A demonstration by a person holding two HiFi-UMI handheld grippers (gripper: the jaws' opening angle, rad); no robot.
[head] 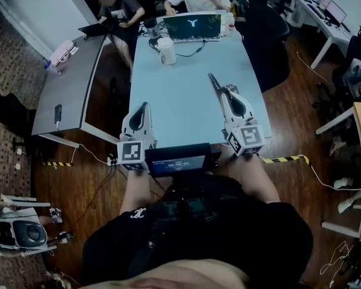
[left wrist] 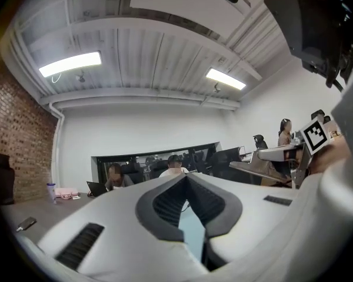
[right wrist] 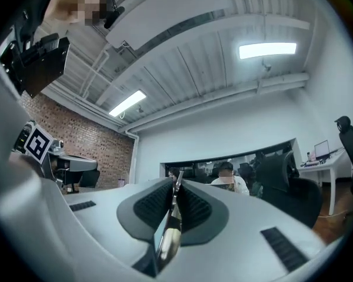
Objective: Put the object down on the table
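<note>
From my head, my left tongs [head: 144,107] and right tongs [head: 224,93] hang over the desk's [head: 186,65] near edge, with a slim metal object [head: 213,79] jutting from the right tongs.

Left gripper view: the left tongs [left wrist: 186,178] have their tips pressed together, nothing between.

Right gripper view: the right tongs [right wrist: 175,187] are pinching the slim metal object [right wrist: 169,234].
</note>
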